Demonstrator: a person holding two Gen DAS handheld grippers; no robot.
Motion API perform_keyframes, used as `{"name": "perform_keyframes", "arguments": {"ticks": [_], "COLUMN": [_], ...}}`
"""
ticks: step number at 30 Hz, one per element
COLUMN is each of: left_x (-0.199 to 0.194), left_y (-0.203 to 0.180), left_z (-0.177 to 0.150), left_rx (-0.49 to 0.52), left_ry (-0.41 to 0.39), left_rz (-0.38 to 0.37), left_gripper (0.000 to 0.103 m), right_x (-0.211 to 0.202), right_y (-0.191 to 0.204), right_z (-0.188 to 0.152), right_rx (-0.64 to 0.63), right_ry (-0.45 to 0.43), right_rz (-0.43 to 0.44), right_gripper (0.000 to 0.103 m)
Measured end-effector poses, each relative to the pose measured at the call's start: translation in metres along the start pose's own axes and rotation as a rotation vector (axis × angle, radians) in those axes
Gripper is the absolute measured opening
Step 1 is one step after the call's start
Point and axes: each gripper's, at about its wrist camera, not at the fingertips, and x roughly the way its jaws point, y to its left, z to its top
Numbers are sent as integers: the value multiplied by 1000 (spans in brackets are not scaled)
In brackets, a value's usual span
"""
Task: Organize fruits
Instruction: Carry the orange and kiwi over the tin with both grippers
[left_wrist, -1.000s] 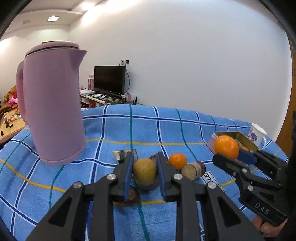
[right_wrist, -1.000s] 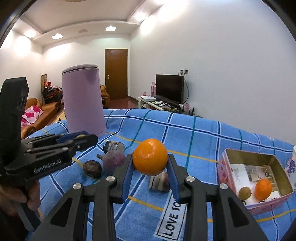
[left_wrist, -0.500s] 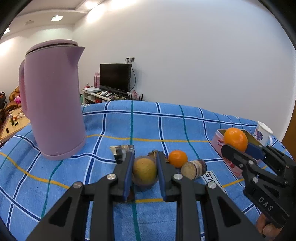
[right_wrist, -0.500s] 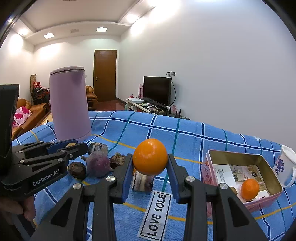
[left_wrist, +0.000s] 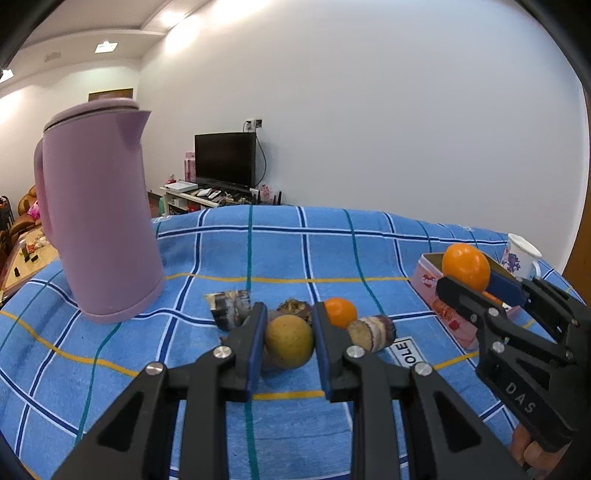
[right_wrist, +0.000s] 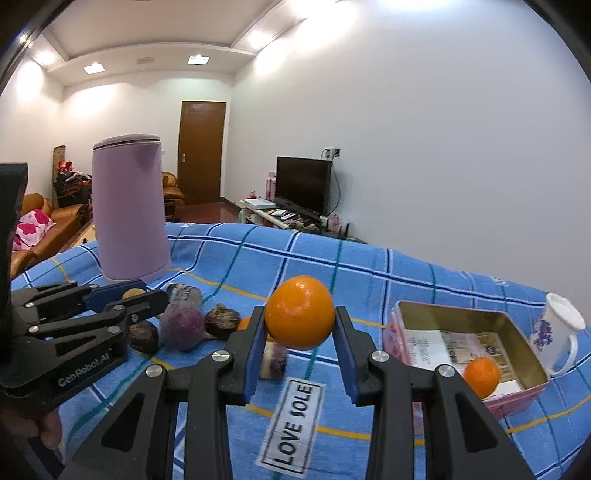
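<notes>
Fruit transfer: right tongs (right_wrist: 300, 325) clamp an orange (right_wrist: 300, 318) above the worktop (right_wrist: 369, 273), presumably bound for the pink tin (right_wrist: 517, 325) (one small orange inside); left tongs (left_wrist: 289, 341) clamp a yellowish fruit (left_wrist: 289, 345).

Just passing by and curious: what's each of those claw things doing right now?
Left gripper: shut on a yellowish fruit.
Right gripper: shut on an orange.
</notes>
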Motion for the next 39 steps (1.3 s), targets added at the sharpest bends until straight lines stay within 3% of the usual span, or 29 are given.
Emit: {"name": "perform_keyframes", "arguments": {"ticks": [17,39], "left_x": [2,26], "left_y": [-41,-122], "left_z": [9,22], "left_rx": [51,116], "left_ry": [-6,5], "left_rz": [-35,-132], "left_gripper": [26,26], "right_x": [-5,-5], "right_y": [-24,-114], "right_z": [0,-14], "right_rx": [10,77], "right_ry": [-23,35], "right_rz": [-80,-280], "right_gripper": [38,38]}}
